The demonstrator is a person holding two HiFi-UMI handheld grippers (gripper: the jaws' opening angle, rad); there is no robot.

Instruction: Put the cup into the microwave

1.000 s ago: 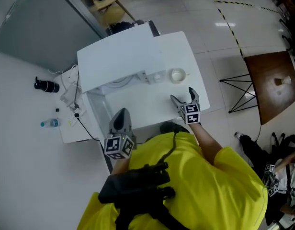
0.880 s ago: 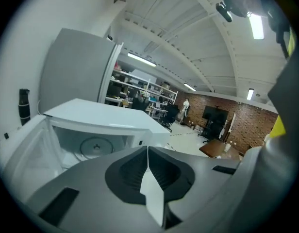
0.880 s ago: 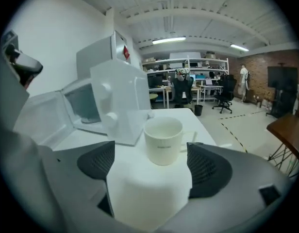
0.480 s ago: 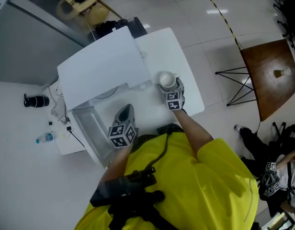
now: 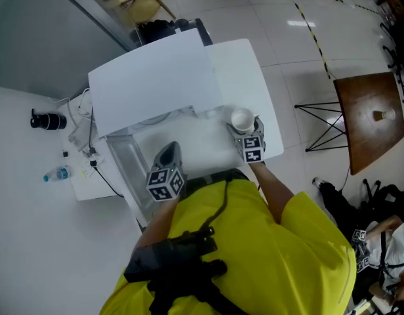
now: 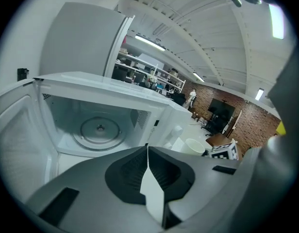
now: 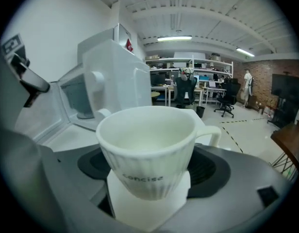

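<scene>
Right gripper view is showing the cup sitting between the right gripper's wide-apart jaws, ungripped, beside the open microwave (left gripper's pinched shut, empty). Squeezing off-centre is risking knocking it over.

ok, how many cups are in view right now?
1: a white ribbed ceramic cup on the white table, between the right gripper's open jaws. A small pale thing on the brown table is too small to identify.

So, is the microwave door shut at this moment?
No, the microwave stands open in the left gripper view, and the round glass turntable shows plainly inside its cavity.
</scene>
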